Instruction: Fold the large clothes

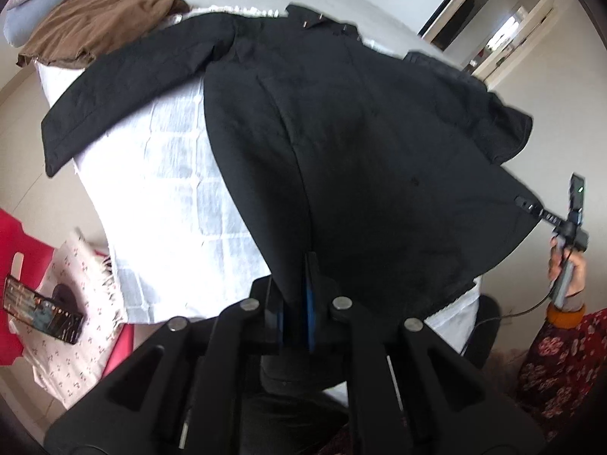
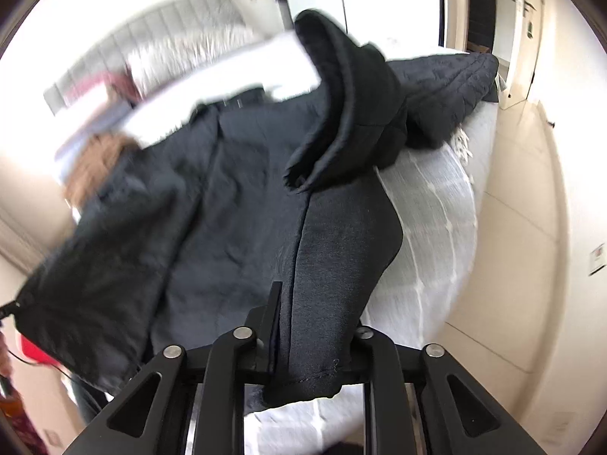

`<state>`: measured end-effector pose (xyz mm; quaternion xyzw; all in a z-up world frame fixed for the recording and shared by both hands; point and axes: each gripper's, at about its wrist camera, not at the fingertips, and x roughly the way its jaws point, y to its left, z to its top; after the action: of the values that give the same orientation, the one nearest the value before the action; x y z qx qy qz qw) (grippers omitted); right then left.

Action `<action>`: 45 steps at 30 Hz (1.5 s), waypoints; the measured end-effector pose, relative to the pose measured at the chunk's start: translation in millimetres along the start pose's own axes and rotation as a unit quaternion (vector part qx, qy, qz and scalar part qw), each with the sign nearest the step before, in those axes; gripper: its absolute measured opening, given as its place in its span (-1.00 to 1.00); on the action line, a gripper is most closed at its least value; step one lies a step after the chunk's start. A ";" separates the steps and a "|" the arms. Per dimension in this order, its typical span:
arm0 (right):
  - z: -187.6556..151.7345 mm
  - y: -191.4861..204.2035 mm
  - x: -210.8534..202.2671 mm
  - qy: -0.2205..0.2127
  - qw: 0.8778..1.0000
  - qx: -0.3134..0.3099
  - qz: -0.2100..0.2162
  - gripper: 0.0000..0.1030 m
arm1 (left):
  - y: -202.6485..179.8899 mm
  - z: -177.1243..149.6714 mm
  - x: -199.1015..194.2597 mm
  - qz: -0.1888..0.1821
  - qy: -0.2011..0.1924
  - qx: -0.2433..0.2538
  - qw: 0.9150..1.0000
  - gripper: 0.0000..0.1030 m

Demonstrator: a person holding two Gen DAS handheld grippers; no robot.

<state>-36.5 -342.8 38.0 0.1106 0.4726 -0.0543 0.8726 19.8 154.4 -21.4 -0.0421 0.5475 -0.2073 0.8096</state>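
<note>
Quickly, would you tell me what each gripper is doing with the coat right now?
Left gripper: closed on the hem of the black coat.
Right gripper: closed on the coat's other bottom corner, fabric bunched between its fingers.

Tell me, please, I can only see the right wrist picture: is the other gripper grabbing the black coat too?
Observer: Yes. The left gripper is shut on the black coat at its near hem.
Operator: What's on the coat's left side? It's all blurry for me.
Observer: One sleeve lies stretched out flat on the white sheet.
Operator: And the brown blur behind it?
Observer: It's a brown garment, crumpled at the bed's far corner, next to that sleeve.
</note>
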 end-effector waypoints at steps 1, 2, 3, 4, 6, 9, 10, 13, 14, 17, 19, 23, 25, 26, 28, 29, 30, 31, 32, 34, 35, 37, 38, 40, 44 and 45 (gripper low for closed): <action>-5.1 3.1 5.5 0.007 1.000 -0.003 -0.010 -0.40 | 13.2 -0.8 11.6 0.024 0.033 0.004 0.999 -0.67; -7.6 2.4 13.0 0.014 1.000 -0.007 -0.018 -0.32 | 16.9 -6.3 26.4 0.052 0.051 0.007 0.997 -0.67; -9.9 0.4 18.3 0.022 0.999 -0.009 -0.028 -0.28 | 22.5 -12.9 26.1 0.067 0.053 0.008 0.996 -0.65; -11.2 -2.4 20.5 0.026 0.999 -0.009 -0.033 -0.18 | 26.6 -13.1 26.8 0.074 0.048 0.008 0.996 -0.59; -9.9 -12.4 11.9 0.016 0.999 0.000 -0.040 -0.10 | 22.5 -2.7 20.1 0.071 0.013 0.004 0.997 0.04; -7.2 -21.9 -15.5 -0.026 0.999 0.021 -0.023 0.14 | 19.3 22.2 1.6 0.081 -0.055 0.003 0.995 0.54; -2.4 -21.6 -23.3 -0.046 0.998 0.024 -0.021 0.27 | 17.2 29.7 -1.7 0.085 -0.067 0.006 0.994 0.54; 13.2 -0.4 -29.7 -0.084 0.996 0.002 -0.033 0.58 | -8.9 53.5 8.1 0.089 -0.082 0.024 0.992 0.55; 18.1 9.6 -26.9 -0.092 0.995 -0.012 -0.041 0.63 | -19.1 62.9 16.8 0.083 -0.084 0.031 0.992 0.55; 43.2 32.8 3.3 -0.101 0.988 -0.051 -0.103 0.64 | -54.7 79.1 39.3 0.059 -0.086 0.053 0.993 0.55; 59.1 35.8 29.8 -0.098 0.980 -0.064 -0.163 0.64 | -72.8 99.9 55.0 0.046 -0.082 0.066 0.993 0.55; 104.5 17.0 63.1 -0.087 0.972 -0.070 -0.206 -0.25 | -123.8 160.3 102.6 0.019 -0.069 0.091 0.993 0.55; 134.9 0.9 55.1 -0.084 0.972 -0.064 -0.211 -0.85 | -148.1 198.7 129.2 0.017 -0.073 0.108 0.991 0.55; 151.0 -6.9 45.4 -0.093 0.968 -0.063 -0.225 -0.86 | -165.0 220.5 145.9 0.019 -0.081 0.120 0.989 0.55; 181.4 -25.2 18.5 -0.116 0.951 -0.072 -0.276 -0.88 | -197.8 254.3 173.7 0.024 -0.094 0.134 0.986 0.53; 199.4 -33.4 10.0 -0.124 0.940 -0.075 -0.308 -0.89 | -210.8 270.5 186.8 0.024 -0.101 0.137 0.985 0.48; 217.0 -44.4 1.0 -0.130 0.930 -0.075 -0.335 -0.89 | -221.4 284.7 197.7 0.020 -0.109 0.140 0.984 0.43; 229.8 -53.0 -3.7 -0.133 0.924 -0.072 -0.350 -0.89 | -235.6 303.5 214.7 0.008 -0.118 0.142 0.983 0.39; 244.8 -63.4 -7.6 -0.135 0.918 -0.066 -0.367 -0.89 | -248.3 315.3 225.0 -0.005 -0.126 0.143 0.982 0.28; 271.2 -89.8 -10.1 -0.141 0.905 -0.052 -0.397 -0.90 | -275.1 341.5 255.9 -0.039 -0.135 0.141 0.980 0.12; 281.6 -100.6 -6.8 -0.142 0.900 -0.047 -0.409 -0.90 | -286.2 350.9 270.5 -0.057 -0.135 0.138 0.980 0.09; 302.1 -123.8 8.5 -0.137 0.892 -0.039 -0.430 -0.90 | -304.9 365.1 296.8 -0.079 -0.132 0.138 0.978 0.09; 311.1 -134.4 19.7 -0.130 0.887 -0.037 -0.442 -0.90 | -317.8 372.4 317.5 -0.080 -0.125 0.143 0.979 0.09; 328.0 -160.9 49.7 -0.102 0.878 -0.026 -0.468 -0.86 | -336.7 378.9 358.0 -0.059 -0.106 0.150 0.981 0.09; 341.5 -197.8 100.7 -0.069 0.855 -0.003 -0.513 -0.32 | -356.1 373.1 388.5 -0.011 -0.106 0.168 0.980 0.26; 344.8 -199.8 110.2 -0.061 0.835 -0.008 -0.546 -0.27 | -360.4 373.5 385.2 -0.019 -0.104 0.174 0.979 0.39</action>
<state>264.2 -619.7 99.8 -0.1757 0.4023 -0.5250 0.7291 374.3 -380.2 -101.5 0.0679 0.4147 -0.3088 0.8533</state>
